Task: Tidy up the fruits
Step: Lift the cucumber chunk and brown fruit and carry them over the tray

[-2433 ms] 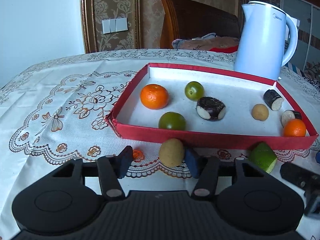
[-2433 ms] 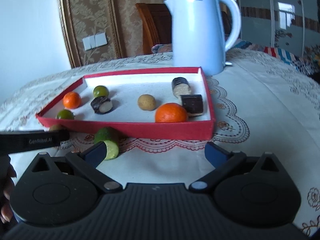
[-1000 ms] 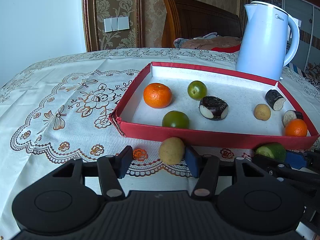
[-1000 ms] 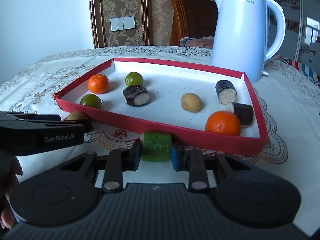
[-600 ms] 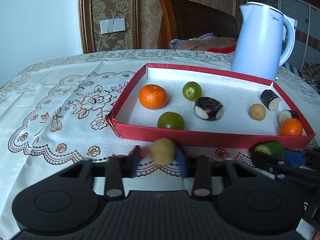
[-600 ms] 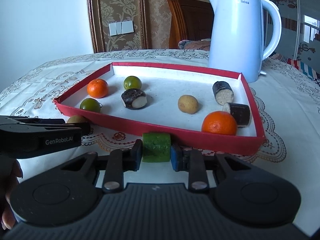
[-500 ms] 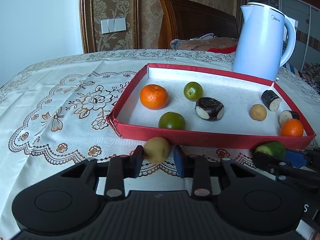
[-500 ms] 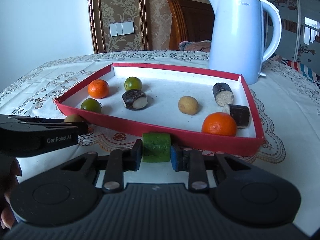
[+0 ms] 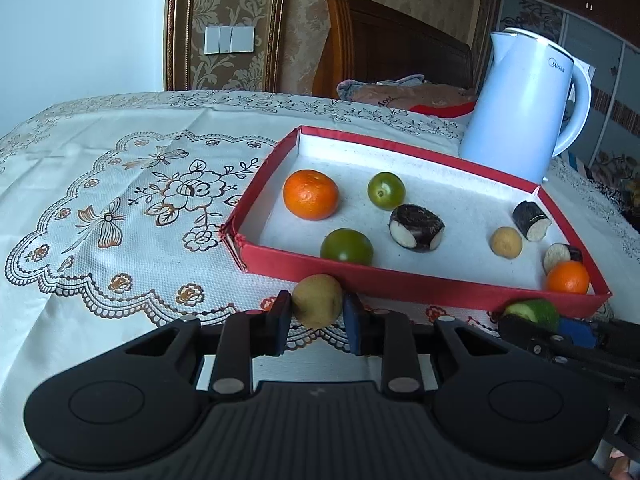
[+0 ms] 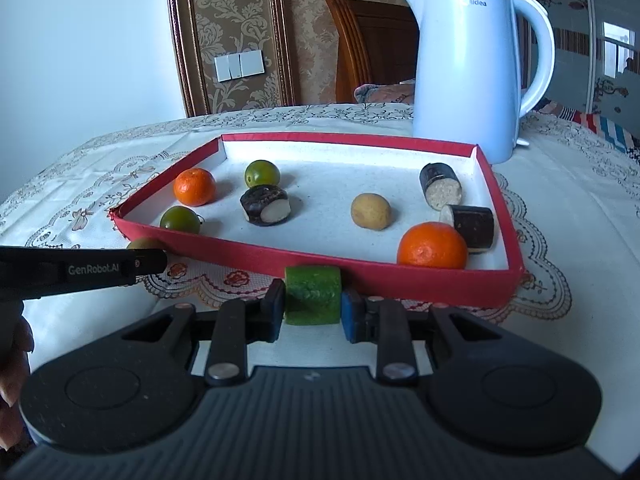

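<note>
The left gripper (image 9: 316, 316) was clamped on a tan fruit (image 9: 317, 300). The right gripper (image 10: 313, 307) pinched a green chunk (image 10: 313, 294) beside the red tray (image 10: 400, 276)

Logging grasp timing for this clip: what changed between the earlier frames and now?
The left hand-held gripper closed on the tan fruit in front of the red tray. The right hand-held gripper, open at first, closed on the green piece earlier and keeps it. The fruit in the tray and the kettle stayed put.

"Midea" on the kettle (image 10: 468, 72); "GenRobot.AI" on the left gripper (image 10: 94, 269)
</note>
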